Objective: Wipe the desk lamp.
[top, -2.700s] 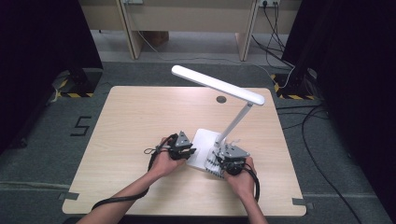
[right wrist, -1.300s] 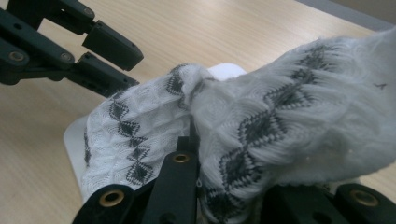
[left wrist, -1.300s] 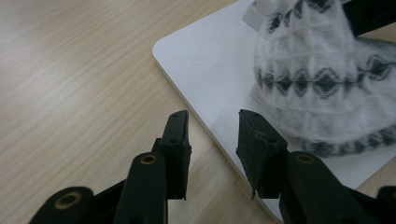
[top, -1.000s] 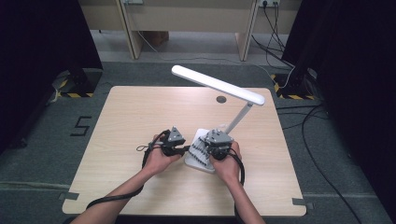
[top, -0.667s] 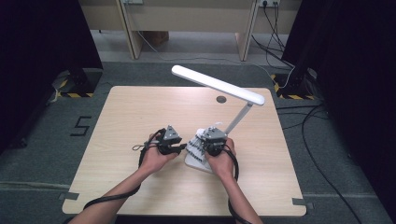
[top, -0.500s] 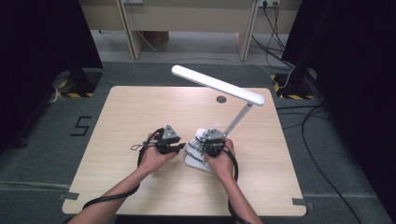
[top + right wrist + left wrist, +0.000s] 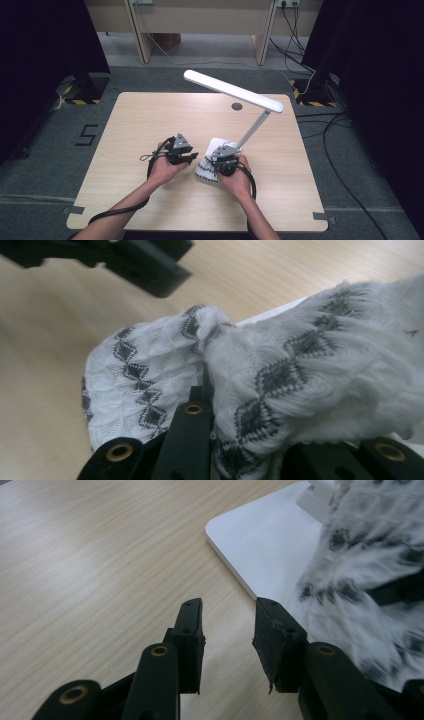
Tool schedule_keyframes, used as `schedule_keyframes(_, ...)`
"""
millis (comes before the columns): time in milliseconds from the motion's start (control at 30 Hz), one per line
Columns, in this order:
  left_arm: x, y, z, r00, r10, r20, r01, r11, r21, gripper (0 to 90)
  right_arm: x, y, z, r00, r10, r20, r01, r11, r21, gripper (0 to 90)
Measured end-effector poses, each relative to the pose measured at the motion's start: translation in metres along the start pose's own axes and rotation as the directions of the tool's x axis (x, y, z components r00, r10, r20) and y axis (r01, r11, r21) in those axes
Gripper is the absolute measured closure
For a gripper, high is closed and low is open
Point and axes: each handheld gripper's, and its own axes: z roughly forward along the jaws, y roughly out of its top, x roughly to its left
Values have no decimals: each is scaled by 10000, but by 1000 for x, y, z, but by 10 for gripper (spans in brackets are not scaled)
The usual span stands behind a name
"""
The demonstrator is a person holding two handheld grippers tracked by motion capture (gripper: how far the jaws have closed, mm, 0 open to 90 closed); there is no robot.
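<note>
We cannot see where the white patterned cloth [image 7: 300, 370] ends: it spills past the right gripper view's edge and hides one jaw. The left hand-held gripper [image 7: 227, 625] stands partly open over bare tabletop [image 7: 90, 555], just beside the lamp base [image 7: 260, 540], gripping nothing. The right hand-held gripper [image 7: 223, 162] is clamped on the cloth, which lies on that base.

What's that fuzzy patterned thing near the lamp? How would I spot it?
Find the white desk lamp on the wooden table. On its flat base lies a white knitted cloth with dark diamond patterns, clamped in the right gripper: the only soft thing there.
</note>
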Motion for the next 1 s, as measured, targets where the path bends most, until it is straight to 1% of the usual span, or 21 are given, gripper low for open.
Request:
schedule_keyframes(67, 0, -1, 1, 10000, -19, 7, 19, 10000, 11, 635, 4, 0, -3, 9997, -48, -228, 50, 9999, 95, 828)
schedule_keyframes(133, 1, -1, 1, 10000, -70, -8, 70, 10000, -48, 635, 7, 1, -5, 9989, -99, -451, 103, 9999, 82, 827)
schedule_keyframes(200, 1, -2, 1, 10000, -87, -24, 87, 10000, -28, 635, 8, 3, -7, 9989, -84, -456, 81, 9999, -74, 826)
schedule_keyframes(267, 1, -2, 1, 9999, -122, -46, 122, 9999, -32, 633, 7, 7, -8, 9998, -51, -209, 45, 9996, -270, 825)
schedule_keyframes(333, 2, -3, 0, 9999, -107, -58, 106, 9999, -29, 634, 3, 11, -7, 9999, -67, 133, 73, 9989, -460, 823)
schedule_keyframes(367, 3, -3, 0, 9999, -98, -91, 98, 10000, -15, 635, 1, 14, -6, 9996, 104, 254, -90, 9985, -539, 821)
schedule_keyframes(400, 4, -3, -1, 9999, -128, -113, 128, 9999, 1, 636, -1, 17, -5, 9990, 142, 430, -116, 9981, -606, 820)
schedule_keyframes(433, 4, -3, -1, 9998, -136, -125, 136, 9999, -25, 636, -2, 20, -3, 9982, 63, 598, -23, 9978, -662, 819)
schedule_keyframes(500, 6, -3, -3, 9997, -163, -181, 163, 9999, -30, 637, -6, 25, 2, 9956, 28, 941, 39, 9974, -715, 817)
schedule_keyframes(533, 7, -3, -4, 9995, -207, -218, 205, 9998, -65, 637, -8, 27, 4, 9937, 129, 1110, -49, 9974, -721, 813)
schedule_keyframes(633, 9, -5, -5, 9994, -254, -233, 252, 9996, -94, 636, -13, 31, 12, 9875, 245, 1559, -124, 9969, -780, 805)
schedule_keyframes(667, 10, -6, -5, 9994, -260, -235, 259, 9996, -83, 636, -14, 32, 15, 9858, 405, 1632, -279, 9965, -786, 802)
schedule_keyframes(733, 11, -6, -5, 9993, -273, -240, 272, 9996, -30, 635, -15, 35, 20, 9837, 347, 1763, -225, 9972, -711, 801)
schedule_keyframes(767, 11, -6, -5, 9993, -278, -247, 277, 9996, -56, 636, -15, 35, 23, 9811, 529, 1861, -417, 9971, -640, 801)
schedule_keyframes(800, 11, -6, -6, 9993, -279, -243, 277, 9996, -62, 636, -15, 36, 26, 9802, 544, 1906, -431, 9971, -633, 802)
schedule_keyframes(833, 11, -6, -6, 9994, -259, -239, 258, 9996, -60, 636, -17, 37, 28, 9799, 447, 1944, -335, 9976, -601, 802)
schedule_keyframes(867, 11, -6, -6, 9994, -242, -237, 241, 9997, -56, 636, -17, 38, 30, 9780, 574, 2007, -465, 9972, -583, 802)
schedule_keyframes(1000, 11, -6, -6, 9995, -233, -236, 232, 9997, -50, 636, -22, 41, 36, 9712, 701, 2276, -589, 9967, -554, 804)
